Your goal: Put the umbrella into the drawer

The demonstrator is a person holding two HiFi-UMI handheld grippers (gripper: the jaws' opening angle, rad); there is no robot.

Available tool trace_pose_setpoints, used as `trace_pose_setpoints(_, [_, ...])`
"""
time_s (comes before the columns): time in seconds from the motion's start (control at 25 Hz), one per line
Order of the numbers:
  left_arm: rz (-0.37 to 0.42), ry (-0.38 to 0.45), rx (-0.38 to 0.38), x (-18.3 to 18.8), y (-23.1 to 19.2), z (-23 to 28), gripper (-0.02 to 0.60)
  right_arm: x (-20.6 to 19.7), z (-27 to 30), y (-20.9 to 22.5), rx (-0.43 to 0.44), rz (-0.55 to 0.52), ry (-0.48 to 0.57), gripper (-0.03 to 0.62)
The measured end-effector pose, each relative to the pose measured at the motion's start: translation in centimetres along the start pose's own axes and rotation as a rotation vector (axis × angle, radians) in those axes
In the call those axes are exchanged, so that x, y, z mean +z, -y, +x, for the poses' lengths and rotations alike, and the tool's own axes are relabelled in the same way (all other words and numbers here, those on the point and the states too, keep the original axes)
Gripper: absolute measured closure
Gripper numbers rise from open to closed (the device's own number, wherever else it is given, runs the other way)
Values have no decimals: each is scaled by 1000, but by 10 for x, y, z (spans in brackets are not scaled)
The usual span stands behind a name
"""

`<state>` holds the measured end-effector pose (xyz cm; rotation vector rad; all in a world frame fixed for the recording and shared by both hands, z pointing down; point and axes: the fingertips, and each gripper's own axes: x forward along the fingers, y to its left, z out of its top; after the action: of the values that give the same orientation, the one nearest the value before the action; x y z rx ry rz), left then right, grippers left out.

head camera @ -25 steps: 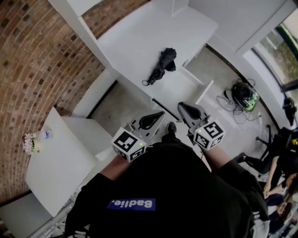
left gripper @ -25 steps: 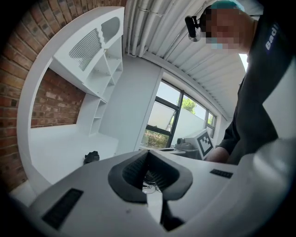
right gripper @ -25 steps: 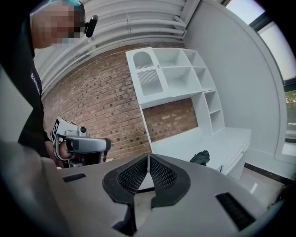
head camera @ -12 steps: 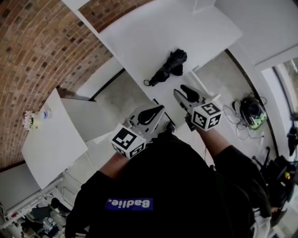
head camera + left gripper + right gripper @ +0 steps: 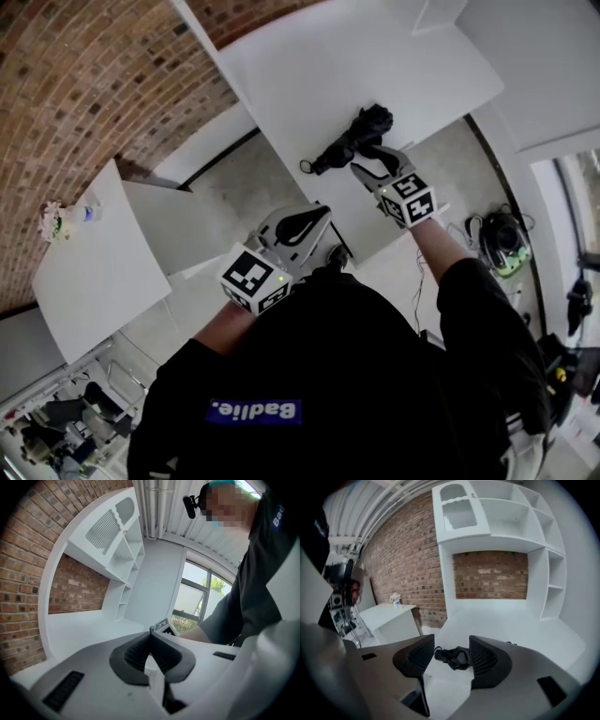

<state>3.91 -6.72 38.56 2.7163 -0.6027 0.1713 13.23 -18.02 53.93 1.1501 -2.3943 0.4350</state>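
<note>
A folded black umbrella (image 5: 342, 148) lies on the white desk (image 5: 309, 66) near its front edge, with the strap end pointing left. My right gripper (image 5: 367, 161) hovers just in front of it. Its jaws are opening and touch nothing. In the right gripper view the umbrella (image 5: 452, 657) shows on the desk between the two spread pads of the right gripper (image 5: 451, 645), a little ahead of them. My left gripper (image 5: 314, 217) hangs lower, off the desk's front edge, close to my body. In the left gripper view the left gripper (image 5: 151, 637) has its pads together on nothing. I cannot make out a drawer.
A small white side table (image 5: 94, 272) stands at the left by the brick wall (image 5: 84, 84), with a small flower pot (image 5: 56, 220) on it. A green and black object with cables (image 5: 502, 246) lies on the floor at the right. White shelves (image 5: 511, 517) rise above the desk.
My right gripper has reached forward and down from beside my body to the umbrella, and its jaws have spread from shut. The left gripper has shifted only a little.
</note>
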Motion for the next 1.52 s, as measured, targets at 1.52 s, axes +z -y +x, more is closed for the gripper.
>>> trace_pose_setpoints(1.52, [-81,-31,91,-24,-29,-22,580,-116,126,58,392,-1321,-770,318])
